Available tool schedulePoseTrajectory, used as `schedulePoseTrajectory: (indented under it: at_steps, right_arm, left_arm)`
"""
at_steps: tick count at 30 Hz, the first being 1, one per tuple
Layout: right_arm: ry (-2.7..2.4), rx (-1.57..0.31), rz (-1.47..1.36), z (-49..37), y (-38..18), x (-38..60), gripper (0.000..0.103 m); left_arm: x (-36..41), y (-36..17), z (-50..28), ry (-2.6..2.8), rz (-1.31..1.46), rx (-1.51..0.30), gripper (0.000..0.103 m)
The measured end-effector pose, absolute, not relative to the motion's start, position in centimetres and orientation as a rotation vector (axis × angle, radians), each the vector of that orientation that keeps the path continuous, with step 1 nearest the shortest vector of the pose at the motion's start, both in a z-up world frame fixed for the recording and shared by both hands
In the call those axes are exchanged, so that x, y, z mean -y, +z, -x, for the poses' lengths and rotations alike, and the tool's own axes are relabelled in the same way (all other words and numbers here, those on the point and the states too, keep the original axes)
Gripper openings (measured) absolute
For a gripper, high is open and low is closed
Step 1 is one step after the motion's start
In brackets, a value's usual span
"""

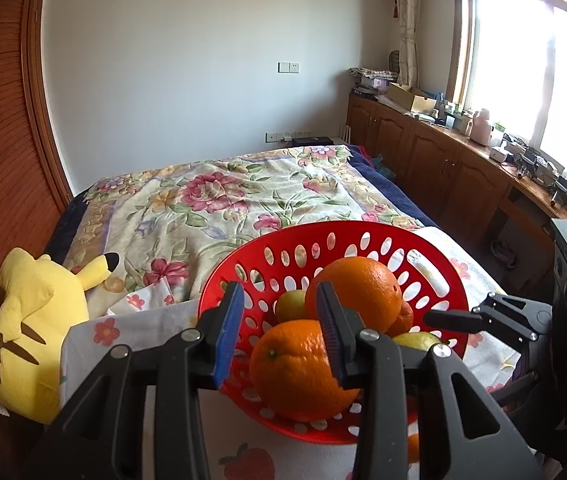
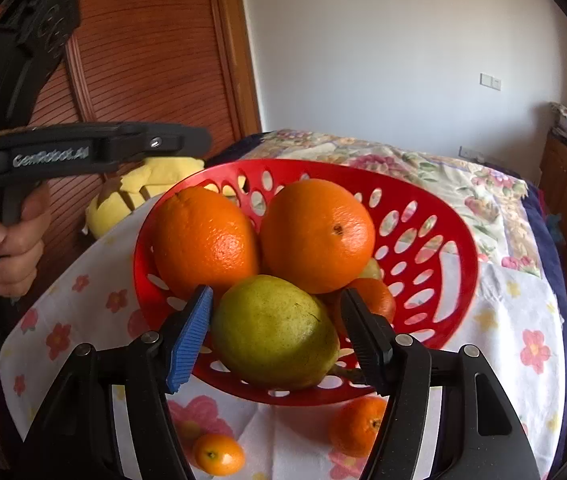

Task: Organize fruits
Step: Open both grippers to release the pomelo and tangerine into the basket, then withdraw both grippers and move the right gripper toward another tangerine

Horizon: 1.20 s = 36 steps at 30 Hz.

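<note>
Right gripper jaws grasping pear at basket front, lower centre | left gripper jaws released, empty | risk: piled oranges roll out if nudged

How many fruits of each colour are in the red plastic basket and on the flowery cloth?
Big round oranges: 2
Small orange citrus fruits: 3
Yellow-green fruits: 2
Total: 7
</note>
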State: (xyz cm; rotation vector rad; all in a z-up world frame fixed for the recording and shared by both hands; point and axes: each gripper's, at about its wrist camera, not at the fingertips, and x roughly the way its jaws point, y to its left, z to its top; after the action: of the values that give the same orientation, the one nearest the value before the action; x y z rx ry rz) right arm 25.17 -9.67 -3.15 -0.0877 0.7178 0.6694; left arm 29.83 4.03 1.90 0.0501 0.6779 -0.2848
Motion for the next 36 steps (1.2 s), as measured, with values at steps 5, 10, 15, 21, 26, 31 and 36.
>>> schedulePoseTrajectory:
  at_steps: [5, 10, 15, 21, 26, 31, 36]
  right_arm:
    - [0.661, -0.695, 0.073, -24.4, -2.0, 10.5, 0.067]
    - [0.644, -0.659, 0.069, -23.2, -0.5, 11.5, 0.067]
    - [0.604, -0.633, 0.049, -21.9, 0.6, 13.4, 0.069]
    - [0.562, -0.62, 0.045, -20.4, 1.0, 15.8, 0.069]
    - [0.529, -0.634, 0.046, -20.0, 0.3, 17.1, 0.069]
    - [0.502, -0.672, 0.049, -19.9, -1.3, 18.1, 0.069]
    - [0.491, -0.707, 0.056, -20.0, -3.0, 18.4, 0.068]
  left_arm:
    - [-4.1, 2.3, -28.5, -0.282, -0.035, -0.666, 0.042]
    - [-3.9, 2.5, -27.0, -0.277, -0.035, -0.657, 0.046]
    - [-3.6, 2.7, -24.9, -0.275, -0.036, -0.634, 0.048]
    - [-3.0, 3.0, -22.6, -0.296, -0.039, -0.606, 0.051]
    - [-2.4, 2.6, -20.8, -0.299, -0.047, -0.591, 0.055]
    - [-2.2, 1.4, -19.7, -0.31, -0.023, -0.604, 0.056]
    - [-2.0, -0.7, -19.4, -0.306, 0.001, -0.626, 0.068]
